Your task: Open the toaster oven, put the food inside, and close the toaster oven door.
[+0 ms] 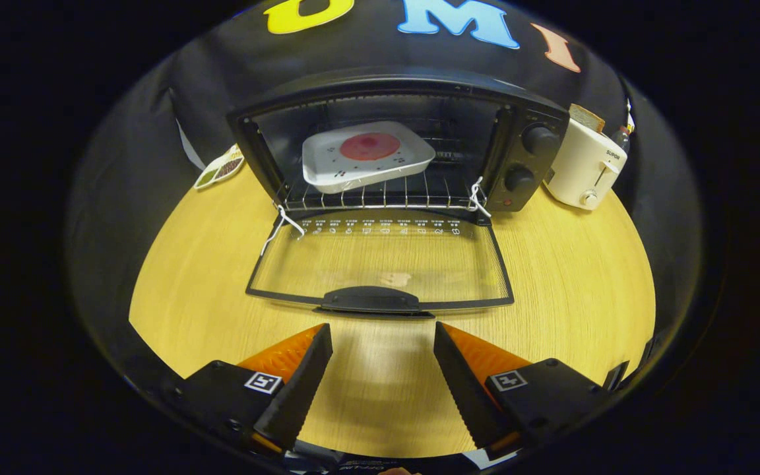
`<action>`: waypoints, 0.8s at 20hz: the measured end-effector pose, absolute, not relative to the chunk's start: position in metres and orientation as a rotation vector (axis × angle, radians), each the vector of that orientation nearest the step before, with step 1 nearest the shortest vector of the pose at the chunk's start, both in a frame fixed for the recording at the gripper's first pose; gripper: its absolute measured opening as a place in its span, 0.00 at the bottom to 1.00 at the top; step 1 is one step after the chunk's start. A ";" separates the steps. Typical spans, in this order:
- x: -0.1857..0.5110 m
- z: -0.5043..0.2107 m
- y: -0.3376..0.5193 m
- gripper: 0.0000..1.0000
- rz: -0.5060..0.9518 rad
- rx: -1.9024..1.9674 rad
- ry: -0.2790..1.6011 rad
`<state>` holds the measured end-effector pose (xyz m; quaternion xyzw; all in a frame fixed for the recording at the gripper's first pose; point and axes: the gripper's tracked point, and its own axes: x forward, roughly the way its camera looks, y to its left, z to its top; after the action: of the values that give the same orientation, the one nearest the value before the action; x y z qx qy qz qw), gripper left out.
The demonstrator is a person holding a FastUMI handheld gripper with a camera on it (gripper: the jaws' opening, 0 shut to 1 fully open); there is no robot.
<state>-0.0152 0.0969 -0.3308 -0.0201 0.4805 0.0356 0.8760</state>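
A black toaster oven [525,158] stands at the back of the wooden table. Its glass door [380,264] lies folded down flat toward me, with the dark handle [370,300] on its front edge. Inside, on the wire rack [380,196], rests a white square dish [363,158] holding a round reddish piece of food [370,146]. My gripper [383,336] is open with nothing between its fingers. Its tips hover over the table just short of the door handle.
A white toaster [584,168] with a slice of bread in it stands right of the oven. A small card with coloured patches [220,168] lies left of the oven. The light wooden table [584,277] spreads around the open door.
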 end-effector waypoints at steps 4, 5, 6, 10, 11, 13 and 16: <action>-0.018 -0.350 0.102 0.99 0.074 -0.119 1.054; -0.020 -0.354 0.099 0.99 0.060 -0.143 1.066; -0.020 -0.358 0.097 1.00 0.046 -0.156 1.081; -0.010 -0.365 0.098 1.00 0.018 -0.133 1.083; -0.007 -0.365 0.100 1.00 0.024 -0.119 1.077; -0.002 -0.366 0.100 0.99 0.001 -0.089 1.081; 0.004 -0.367 0.101 0.99 -0.036 -0.036 1.093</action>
<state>0.0037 0.1007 -0.3666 -0.0173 0.5195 -0.0172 0.8541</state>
